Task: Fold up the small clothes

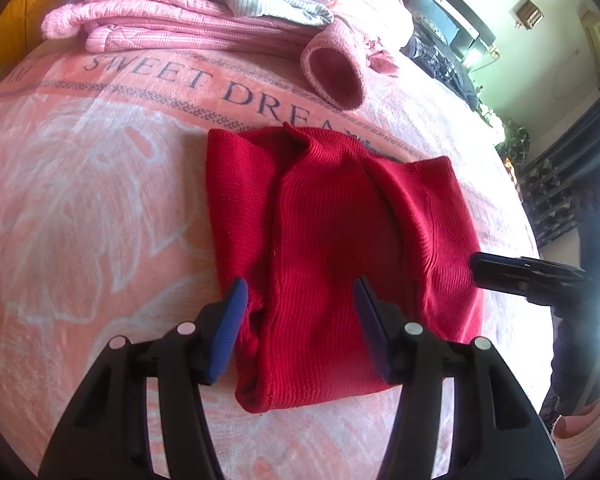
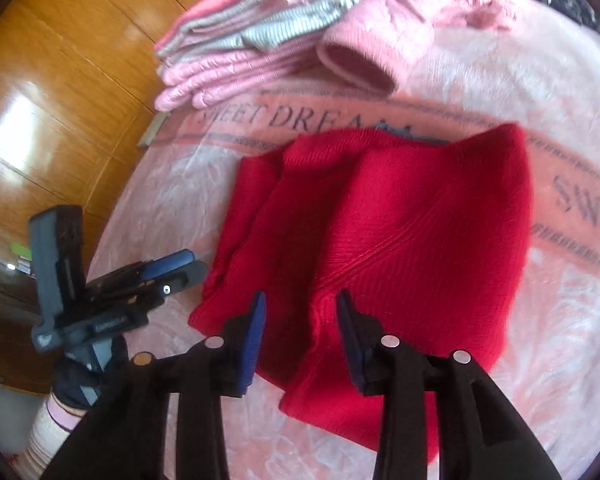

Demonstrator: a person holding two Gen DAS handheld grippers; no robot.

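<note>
Red garment (image 1: 340, 240) — lengthwise away from camera.

Red ribbed knit garment (image 1: 340, 240), folded, flat on blanket.

red ribbed knit garment (image 1: 340, 232), solid colour. blanket (image 1: 80, 200) salmon pink, pale floral outlines, dark navy "SWEET DREAM" lettering. folded pile (image 1: 188, 12) pink waffle knit plus grey-white striped piece. gripper pads (image 1: 230, 328) blue, bodies black. wardrobe (image 2: 60, 80) orange-brown wood.
</note>
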